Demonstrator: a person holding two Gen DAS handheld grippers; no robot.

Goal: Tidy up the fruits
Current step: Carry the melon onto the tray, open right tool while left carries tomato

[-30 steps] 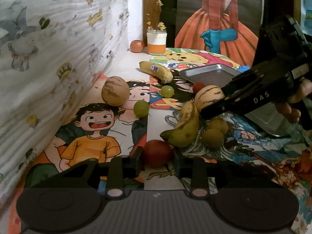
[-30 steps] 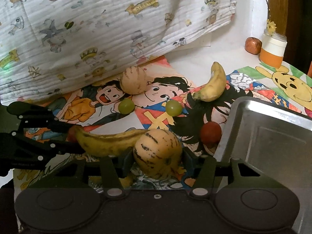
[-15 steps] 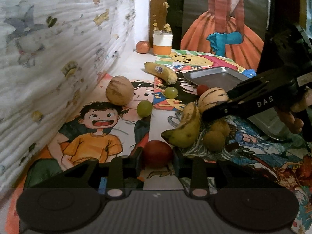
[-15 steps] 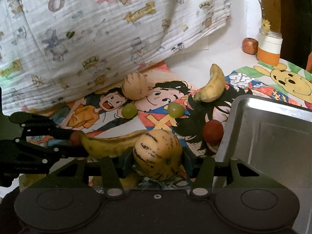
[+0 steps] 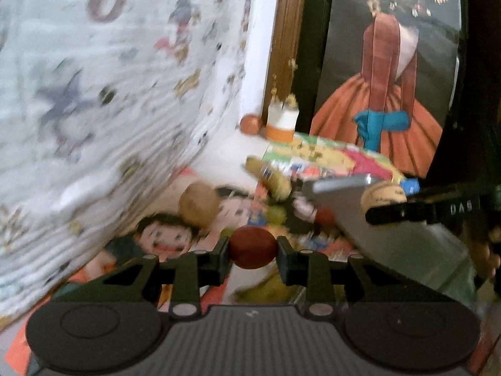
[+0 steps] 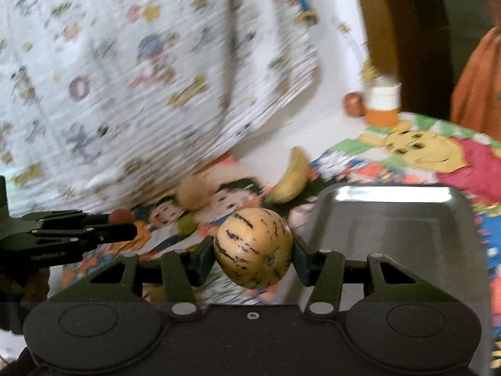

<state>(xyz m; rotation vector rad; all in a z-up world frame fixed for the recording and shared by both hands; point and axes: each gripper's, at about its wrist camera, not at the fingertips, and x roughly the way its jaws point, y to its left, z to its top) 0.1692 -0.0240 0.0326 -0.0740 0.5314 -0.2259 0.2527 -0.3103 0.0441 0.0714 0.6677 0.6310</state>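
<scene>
A red fruit [image 5: 253, 248] is being clamped in the left gripper [image 5: 253, 252] jaws, a striped melon [image 6: 253, 248] in the right gripper [image 6: 253, 255] jaws beside the tray [image 6: 407, 219].

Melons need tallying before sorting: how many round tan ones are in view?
2. The held melon is clamped in the right gripper near the metal tray; the second melon lies on the cartoon mat by the cloth. More may hide behind the grippers.
</scene>
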